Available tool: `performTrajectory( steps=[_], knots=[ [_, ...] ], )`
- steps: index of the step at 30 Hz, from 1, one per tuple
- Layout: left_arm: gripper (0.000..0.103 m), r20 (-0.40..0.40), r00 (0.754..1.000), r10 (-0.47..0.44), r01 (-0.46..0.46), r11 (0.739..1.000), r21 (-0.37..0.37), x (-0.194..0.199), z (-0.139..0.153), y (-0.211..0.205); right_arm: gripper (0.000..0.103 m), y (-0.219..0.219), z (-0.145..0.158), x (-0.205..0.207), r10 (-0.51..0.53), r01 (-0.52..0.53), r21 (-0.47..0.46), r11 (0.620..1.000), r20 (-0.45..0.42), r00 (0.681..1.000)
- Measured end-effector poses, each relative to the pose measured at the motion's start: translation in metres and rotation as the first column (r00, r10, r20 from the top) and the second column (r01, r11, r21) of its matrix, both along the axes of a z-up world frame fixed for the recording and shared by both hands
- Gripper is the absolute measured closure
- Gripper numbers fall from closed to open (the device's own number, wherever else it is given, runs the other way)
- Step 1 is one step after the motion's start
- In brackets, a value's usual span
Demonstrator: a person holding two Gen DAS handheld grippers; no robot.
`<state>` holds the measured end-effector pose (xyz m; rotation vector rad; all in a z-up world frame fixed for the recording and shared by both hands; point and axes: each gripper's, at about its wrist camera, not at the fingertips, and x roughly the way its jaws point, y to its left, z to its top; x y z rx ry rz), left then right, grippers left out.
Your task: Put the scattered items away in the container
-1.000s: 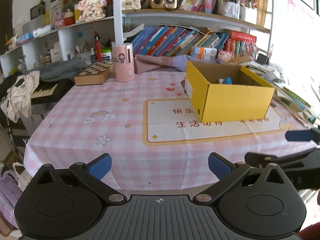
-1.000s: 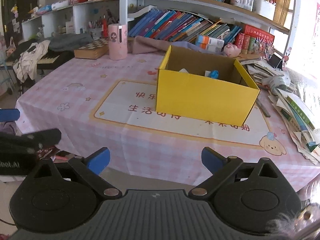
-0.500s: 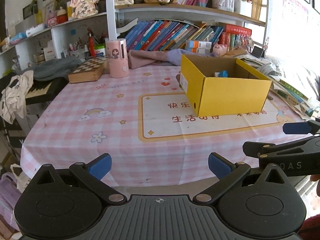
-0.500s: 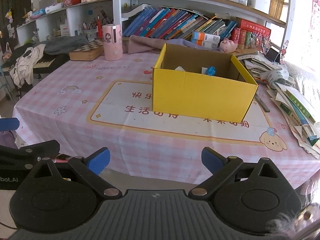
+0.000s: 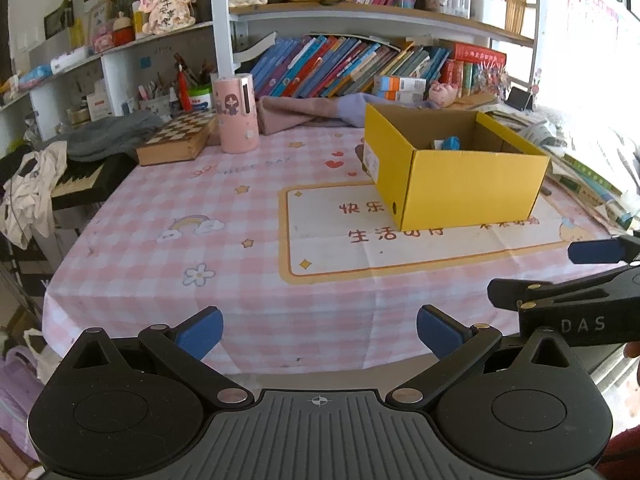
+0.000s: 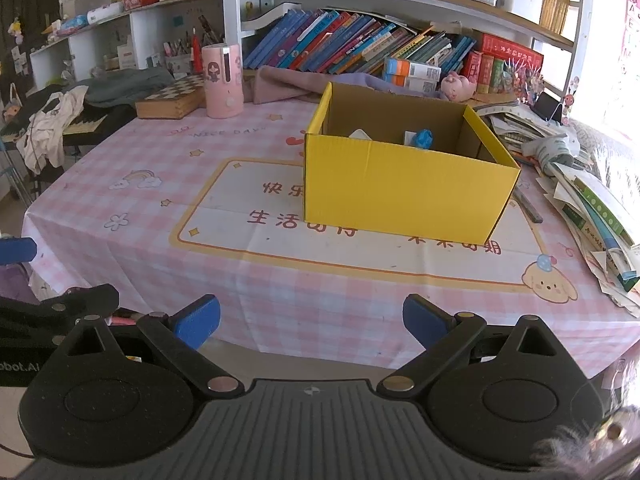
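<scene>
Blue pads tip both tools: the left gripper [image 5: 319, 330] and the right gripper [image 6: 311, 320] each hover off the near edge of the table with fingers spread wide and nothing between them. Each shows in the other's view only as a black arm cut off by the frame edge. The pink checked tablecloth [image 5: 224, 216] lies bare in front of them, with a printed cream panel [image 6: 280, 236] further in. On that panel stands the yellow cardboard box [image 6: 404, 196], open at the top; its near wall hides most of the inside, so only a blue item [image 6: 423, 138] and a white scrap [image 6: 360, 134] peek over the rim, too small to identify. To the box's right, a pile of books and papers [image 6: 592, 204] spills along the table edge. Beyond, a pink cylinder [image 5: 236, 118] stands upright just beside a chessboard case [image 5: 176, 140], and a crumpled mauve cloth [image 5: 304, 114] lies against the crowded bookshelf [image 6: 360, 44].
</scene>
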<state>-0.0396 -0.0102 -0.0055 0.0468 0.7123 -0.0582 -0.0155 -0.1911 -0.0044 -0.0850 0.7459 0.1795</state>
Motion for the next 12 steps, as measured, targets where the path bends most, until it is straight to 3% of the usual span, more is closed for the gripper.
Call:
performTrajectory(
  steps=[12],
  knots=[
    [0.0,-0.004,1.0,0.015,-0.015,0.999,-0.039,0.014,-0.001,0.005,0.004,-0.011,-0.005,0.015,-0.039,0.04,0.014,0.999,-0.023,0.999]
  ],
)
